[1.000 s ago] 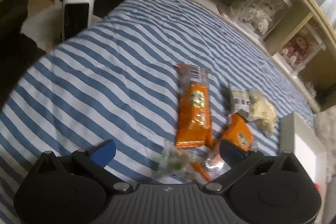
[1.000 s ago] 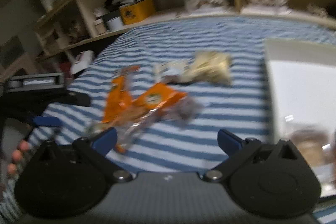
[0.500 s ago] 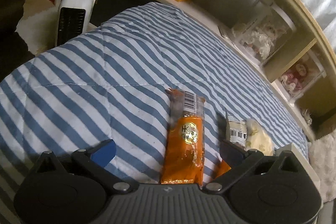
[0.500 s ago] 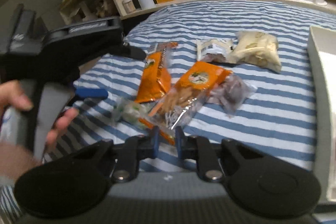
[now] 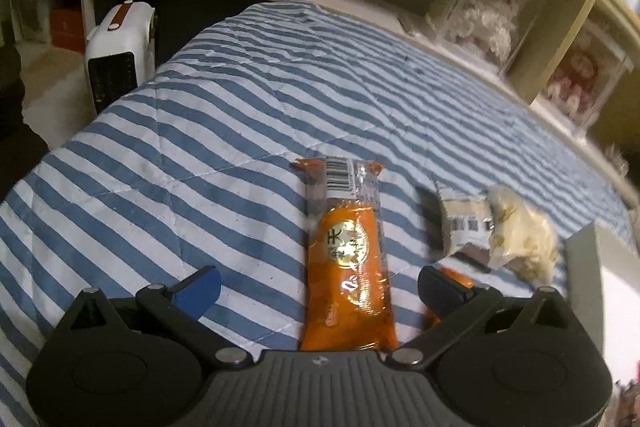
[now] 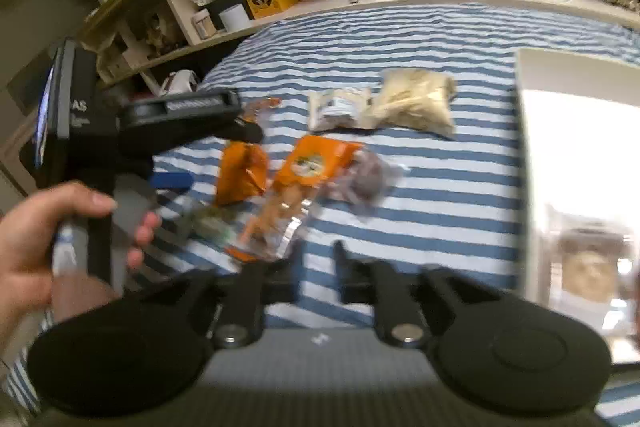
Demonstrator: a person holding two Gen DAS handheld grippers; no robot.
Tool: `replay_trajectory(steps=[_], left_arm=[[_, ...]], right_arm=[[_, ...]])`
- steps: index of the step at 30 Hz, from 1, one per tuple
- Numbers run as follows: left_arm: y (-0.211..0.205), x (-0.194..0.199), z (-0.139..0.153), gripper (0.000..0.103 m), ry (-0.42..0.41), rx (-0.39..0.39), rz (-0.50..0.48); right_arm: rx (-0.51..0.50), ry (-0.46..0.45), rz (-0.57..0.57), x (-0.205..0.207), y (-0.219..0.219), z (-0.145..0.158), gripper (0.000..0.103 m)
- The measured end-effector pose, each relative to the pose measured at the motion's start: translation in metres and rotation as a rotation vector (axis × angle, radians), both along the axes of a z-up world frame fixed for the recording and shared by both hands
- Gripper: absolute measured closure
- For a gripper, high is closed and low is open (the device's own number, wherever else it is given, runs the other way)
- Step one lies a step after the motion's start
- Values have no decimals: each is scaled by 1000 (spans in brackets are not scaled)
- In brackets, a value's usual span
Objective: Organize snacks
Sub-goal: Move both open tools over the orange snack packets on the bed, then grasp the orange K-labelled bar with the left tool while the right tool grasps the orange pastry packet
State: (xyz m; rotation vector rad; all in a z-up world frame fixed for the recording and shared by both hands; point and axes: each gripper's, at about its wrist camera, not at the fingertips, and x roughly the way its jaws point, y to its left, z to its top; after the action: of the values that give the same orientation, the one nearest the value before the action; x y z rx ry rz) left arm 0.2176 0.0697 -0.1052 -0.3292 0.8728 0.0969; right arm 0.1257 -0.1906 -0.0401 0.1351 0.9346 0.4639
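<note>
Left tongs (image 5: 318, 287) spread wide, hovering over striped bed (image 5: 240, 115); long orange snack pack (image 5: 348, 259) lies between tips, pads not touching it. Hand (image 6: 36, 247) grips left tool handle. Right tongs (image 6: 318, 263) part-way apart, just been opening, nothing between them, tips above bare stripes. Snacks clustered mid-bed: square orange pack (image 6: 316, 163), clear wrapper (image 6: 276, 223), pale bag (image 6: 414, 103), small white packet (image 6: 338, 109). White box (image 6: 576, 163) sits at right of snacks.
</note>
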Motion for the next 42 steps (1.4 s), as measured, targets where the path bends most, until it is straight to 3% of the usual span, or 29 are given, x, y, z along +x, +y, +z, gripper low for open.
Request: replay_trajectory(steps=[2,10,13,16,18,20,29,35,38,40,42], left_arm=[[-1,1,1,0,7,22,-10],[-1,0,1,0,-20,61,-55],[-5,1,-1,0,-32,70,-68],[-11,3,-4,0,-32,96,-80],[-13,5,-7,0,-29,128,-88],[-13,6,-10,0,-27,150,-97],[-12,1,-9,0,34,248,-164],[6,-8,0,0,73,241,-120],[10,-9,6,1,42,207,-118],[9,-7,9,4,13,166,-135],[5,-2,8,18,0,127,-146]], right_arm=[[-3,-10,-7,2,9,-5,39],[-8,-11,-17,27,42,-23,36],[-17,-27,-7,31,48,-30,28],[-64,-17,33,33,54,-33,30],[-79,-7,62,33,51,-32,44],[-88,11,75,32,47,-29,47],[-135,70,123,11,12,-13,47],[-191,73,105,-5,-19,-4,49],[-164,44,81,-6,-28,5,47],[-134,24,81,-6,-28,10,43],[-136,8,100,-7,-22,10,39]])
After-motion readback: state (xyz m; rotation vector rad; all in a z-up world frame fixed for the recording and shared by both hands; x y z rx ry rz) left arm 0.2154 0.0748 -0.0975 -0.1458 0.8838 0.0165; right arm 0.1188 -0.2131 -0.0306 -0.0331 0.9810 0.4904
